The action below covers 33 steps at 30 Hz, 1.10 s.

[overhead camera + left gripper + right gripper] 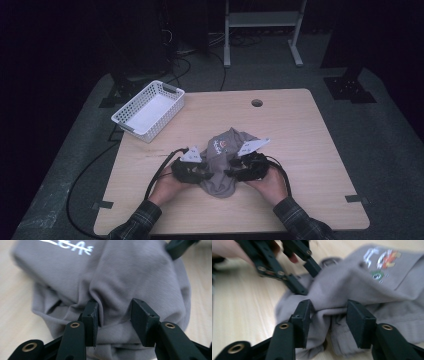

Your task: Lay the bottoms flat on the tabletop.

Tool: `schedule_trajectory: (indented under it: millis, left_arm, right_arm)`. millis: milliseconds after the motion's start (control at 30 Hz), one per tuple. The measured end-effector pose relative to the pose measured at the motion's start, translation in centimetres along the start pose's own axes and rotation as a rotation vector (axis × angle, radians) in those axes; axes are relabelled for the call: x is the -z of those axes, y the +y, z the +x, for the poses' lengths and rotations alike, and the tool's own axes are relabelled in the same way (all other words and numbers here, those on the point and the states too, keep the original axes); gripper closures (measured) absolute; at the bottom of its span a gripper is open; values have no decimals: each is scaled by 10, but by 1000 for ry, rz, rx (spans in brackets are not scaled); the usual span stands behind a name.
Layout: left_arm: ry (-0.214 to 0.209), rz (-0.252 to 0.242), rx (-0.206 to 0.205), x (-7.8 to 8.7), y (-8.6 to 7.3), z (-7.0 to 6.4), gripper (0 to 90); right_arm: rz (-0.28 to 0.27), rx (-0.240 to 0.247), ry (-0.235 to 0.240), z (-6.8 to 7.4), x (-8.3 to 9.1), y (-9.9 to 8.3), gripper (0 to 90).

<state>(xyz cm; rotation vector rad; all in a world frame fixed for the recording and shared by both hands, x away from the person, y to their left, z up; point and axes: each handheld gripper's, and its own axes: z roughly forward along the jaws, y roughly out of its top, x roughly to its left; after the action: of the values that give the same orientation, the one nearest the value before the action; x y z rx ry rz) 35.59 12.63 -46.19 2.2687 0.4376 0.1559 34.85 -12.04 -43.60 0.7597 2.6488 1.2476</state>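
A crumpled grey garment (220,156) with a small coloured print lies on the wooden table (300,150), near its middle. My left gripper (204,175) is at the garment's near left edge and my right gripper (231,173) at its near right edge. In the left gripper view the left gripper (115,303) stands open, its jaws straddling a raised fold of the garment (125,272). In the right gripper view the right gripper (329,305) is open around a bunched fold of the garment (367,282). Beyond it, the left gripper (305,277) presses into the cloth.
A white plastic basket (167,88) stands at the table's far left corner, with nothing seen inside. A round cable hole (257,103) sits near the far edge. Black cables trail off the table's left side. Bare wood surrounds the garment.
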Motion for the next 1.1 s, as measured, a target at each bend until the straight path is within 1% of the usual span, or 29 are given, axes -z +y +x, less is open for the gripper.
schedule_trajectory:
  millis: [67,133,200,267,333,400,467,500,567,600,667,700,767,867,933,967,1033,1100]
  left_arm:
    - [-23,12,-5,-2,2,-5,588]
    - [-44,14,3,-4,3,-10,592]
    - [-71,11,1,-8,4,-16,596]
    - [-94,14,-15,-12,7,-23,595]
    - [-121,6,-23,-17,10,-31,593]
    - [-145,0,-35,-23,14,-40,585]
    - [-158,1,-60,-29,17,-49,568]
    - [-151,1,-73,-31,18,-54,556]
    - [-140,3,-92,-32,21,-57,534]
    - [-136,3,-97,-31,22,-57,530]
    - [-127,-8,-94,-26,22,-54,527]
    - [-116,-12,-99,-22,23,-52,526]
    - [-96,-33,-96,-14,24,-47,522]
    - [-71,-66,-82,-1,26,-40,509]
    - [-49,-89,-82,8,27,-35,502]
    - [-34,-101,-80,13,27,-33,501]
    - [0,-121,-76,19,27,-27,499]
    - [24,-130,-65,20,26,-22,502]
  right_arm:
    - [28,-1,-33,-2,-6,-3,531]
    - [37,-15,-43,-8,-8,-6,542]
    - [52,-13,-82,-13,-9,-9,549]
    - [58,-19,-101,-19,-8,-11,549]
    - [58,-17,-126,-24,-7,-12,554]
    - [57,-14,-162,-28,-6,-13,556]
    - [64,-9,-188,-33,-6,-14,558]
    - [61,-14,-190,-36,-5,-15,559]
    - [56,-24,-187,-38,-3,-16,559]
    - [56,-18,-190,-38,-1,-16,560]
    - [43,-21,-185,-37,4,-15,568]
    - [30,-15,-183,-36,9,-14,568]
    - [-1,-24,-174,-34,17,-12,567]
    - [-48,-52,-144,-33,28,-9,560]
    - [-71,-65,-128,-32,33,-7,531]
    - [-83,-79,-108,-31,34,-6,516]
    - [-102,-92,-80,-29,35,-4,475]
    - [-105,-97,-56,-25,33,-3,445]
